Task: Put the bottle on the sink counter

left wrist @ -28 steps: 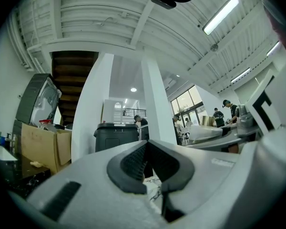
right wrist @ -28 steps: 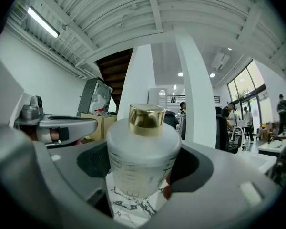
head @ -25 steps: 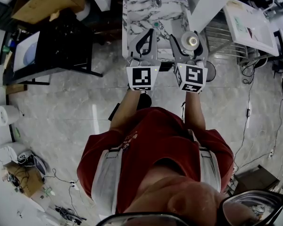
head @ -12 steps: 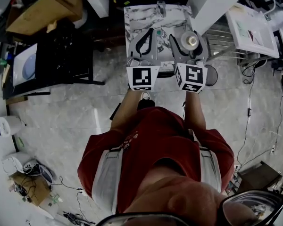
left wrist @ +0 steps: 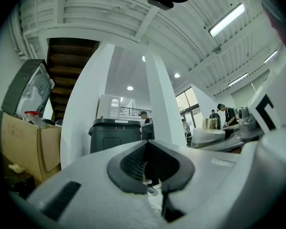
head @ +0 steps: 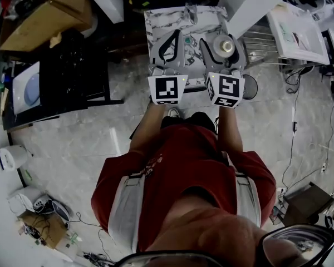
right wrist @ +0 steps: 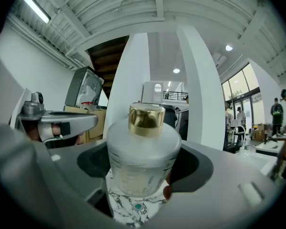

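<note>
One bottle point(right wrist: 143, 163) — gold-capped — clamped upright in the right gripper point(head: 222, 42).

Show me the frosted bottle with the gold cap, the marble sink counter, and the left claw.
Frosted white bottle with gold cap point(right wrist: 142, 163): right gripper view, frosted body.
White marble sink counter point(head: 160, 22): head view, bare veined top.
Left claw point(head: 177, 35): head view, between its fingertips.

No legible txt anywhere. Frosted white round bottle w/ gold cap point(right wrist: 143, 161) has faint print on its front (too blurred to read). White sheet w/ coloured marks point(head: 296, 26), head view upper right: too small to read.
</note>
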`<state>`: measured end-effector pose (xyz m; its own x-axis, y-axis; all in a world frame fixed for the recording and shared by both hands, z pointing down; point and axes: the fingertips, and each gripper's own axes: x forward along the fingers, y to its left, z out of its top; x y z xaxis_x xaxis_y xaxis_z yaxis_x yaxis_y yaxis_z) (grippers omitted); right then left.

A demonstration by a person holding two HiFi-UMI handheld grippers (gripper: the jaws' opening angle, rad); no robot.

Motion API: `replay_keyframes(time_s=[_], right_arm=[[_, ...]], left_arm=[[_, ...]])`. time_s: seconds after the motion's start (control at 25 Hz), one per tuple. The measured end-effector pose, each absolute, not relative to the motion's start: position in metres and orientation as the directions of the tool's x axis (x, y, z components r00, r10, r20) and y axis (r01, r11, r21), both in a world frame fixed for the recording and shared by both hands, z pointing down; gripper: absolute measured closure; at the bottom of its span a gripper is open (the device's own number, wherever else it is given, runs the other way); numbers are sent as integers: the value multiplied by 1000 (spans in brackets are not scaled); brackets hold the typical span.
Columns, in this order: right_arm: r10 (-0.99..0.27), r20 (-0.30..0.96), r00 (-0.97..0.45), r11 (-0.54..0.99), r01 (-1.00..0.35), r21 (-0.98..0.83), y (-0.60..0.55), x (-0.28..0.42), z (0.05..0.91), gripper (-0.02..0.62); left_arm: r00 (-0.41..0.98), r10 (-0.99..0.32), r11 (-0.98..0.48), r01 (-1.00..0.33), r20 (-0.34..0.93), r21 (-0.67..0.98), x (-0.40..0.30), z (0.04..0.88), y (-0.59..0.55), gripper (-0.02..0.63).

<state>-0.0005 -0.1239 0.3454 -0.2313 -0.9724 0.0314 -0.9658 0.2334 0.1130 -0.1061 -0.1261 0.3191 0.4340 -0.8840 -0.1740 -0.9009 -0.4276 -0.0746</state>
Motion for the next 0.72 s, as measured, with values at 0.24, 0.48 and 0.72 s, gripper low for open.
replay_keyframes(time_s=[0.24, 0.48, 0.72], right_arm=[[-972, 43, -231, 234, -966, 108, -139, 11, 349, 244], [-966, 36, -256, 259, -960, 107, -162, 35, 347, 244], [-964, 17, -266, 267, -959, 99, -193, 71, 340, 244]], left_arm=[[441, -884, -436, -897, -153, -69, -93, 325, -141, 604], [428, -890, -419, -904, -158, -88, -65, 323, -161, 604], [409, -896, -397, -912, -172, -101, -34, 314, -188, 604]])
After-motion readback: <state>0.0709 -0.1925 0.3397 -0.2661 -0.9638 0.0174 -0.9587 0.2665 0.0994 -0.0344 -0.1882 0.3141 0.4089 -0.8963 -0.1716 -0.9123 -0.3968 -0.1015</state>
